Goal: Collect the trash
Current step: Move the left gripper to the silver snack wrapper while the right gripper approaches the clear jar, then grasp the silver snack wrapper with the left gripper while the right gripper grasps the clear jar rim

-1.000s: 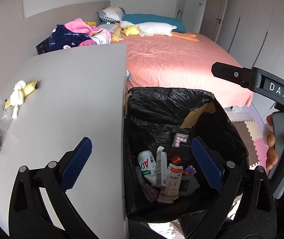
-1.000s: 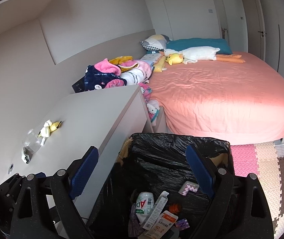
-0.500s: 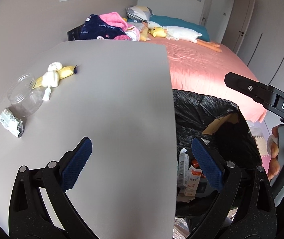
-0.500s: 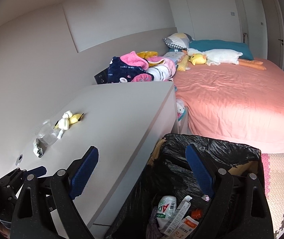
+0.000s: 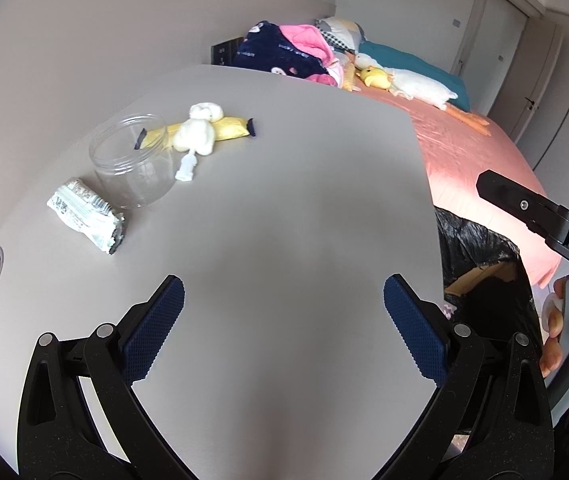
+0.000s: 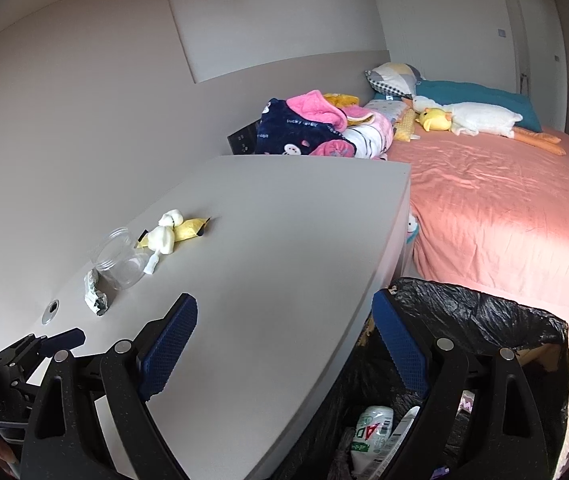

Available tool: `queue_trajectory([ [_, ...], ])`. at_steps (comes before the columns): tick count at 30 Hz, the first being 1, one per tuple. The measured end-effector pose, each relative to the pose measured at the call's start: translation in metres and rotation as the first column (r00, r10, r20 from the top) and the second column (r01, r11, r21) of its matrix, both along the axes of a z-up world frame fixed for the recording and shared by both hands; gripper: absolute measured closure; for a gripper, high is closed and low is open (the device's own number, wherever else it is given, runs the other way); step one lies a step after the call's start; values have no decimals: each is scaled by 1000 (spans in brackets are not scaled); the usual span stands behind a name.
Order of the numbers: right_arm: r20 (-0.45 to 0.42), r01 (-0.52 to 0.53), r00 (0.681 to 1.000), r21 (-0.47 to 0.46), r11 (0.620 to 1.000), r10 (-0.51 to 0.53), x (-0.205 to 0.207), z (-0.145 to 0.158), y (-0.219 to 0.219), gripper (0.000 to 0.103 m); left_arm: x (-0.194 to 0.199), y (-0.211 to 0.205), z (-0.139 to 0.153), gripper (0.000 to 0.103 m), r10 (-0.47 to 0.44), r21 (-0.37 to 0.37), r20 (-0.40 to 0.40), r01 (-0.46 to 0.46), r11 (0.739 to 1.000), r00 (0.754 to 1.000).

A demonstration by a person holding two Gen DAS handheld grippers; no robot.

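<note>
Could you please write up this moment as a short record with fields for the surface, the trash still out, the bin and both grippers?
surface: grey desk
trash still out: crumpled foil wrapper, clear plastic jar, white tissue wad lying on a yellow wrapper
bin: black-lined trash bin beside the desk's right edge, already holding packaging
left gripper: open, empty, over the desk
right gripper: open, empty, over the desk edge and bin

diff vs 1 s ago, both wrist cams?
Both views have swung from the black-lined bin toward the desk. The jar, foil wrapper, tissue and yellow wrapper now loom closer. Left gripper and right gripper stay open, empty. Desk trash untouched.
</note>
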State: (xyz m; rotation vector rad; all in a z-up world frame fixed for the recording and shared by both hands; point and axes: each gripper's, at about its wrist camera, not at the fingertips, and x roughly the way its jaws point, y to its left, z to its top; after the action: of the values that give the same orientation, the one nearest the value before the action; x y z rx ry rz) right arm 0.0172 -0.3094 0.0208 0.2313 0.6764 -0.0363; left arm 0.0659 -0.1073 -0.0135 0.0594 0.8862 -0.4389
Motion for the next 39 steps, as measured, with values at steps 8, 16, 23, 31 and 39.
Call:
queue_trajectory([
  [8,-12,-58,998,6,998,58,33,-2,29,14,19,35,-2,6,79,4,-2,-79,997,997],
  [16,-28,-110,994,10,994,110,64,-7,57,14,46,74,-6,6,175,-19,-24,-176,984,984],
  [23,-39,-144,989,4,990,144,88,-9,77,14,71,94,-12,6,230,-9,-43,-230,973,972],
  [31,-53,-175,983,-1,985,175,109,-14,95,14,98,106,-21,6,255,-4,-71,-256,967,964],
  [39,-61,-205,977,-4,979,204,127,-16,111,14,117,113,-31,6,278,19,-92,-278,960,956],
])
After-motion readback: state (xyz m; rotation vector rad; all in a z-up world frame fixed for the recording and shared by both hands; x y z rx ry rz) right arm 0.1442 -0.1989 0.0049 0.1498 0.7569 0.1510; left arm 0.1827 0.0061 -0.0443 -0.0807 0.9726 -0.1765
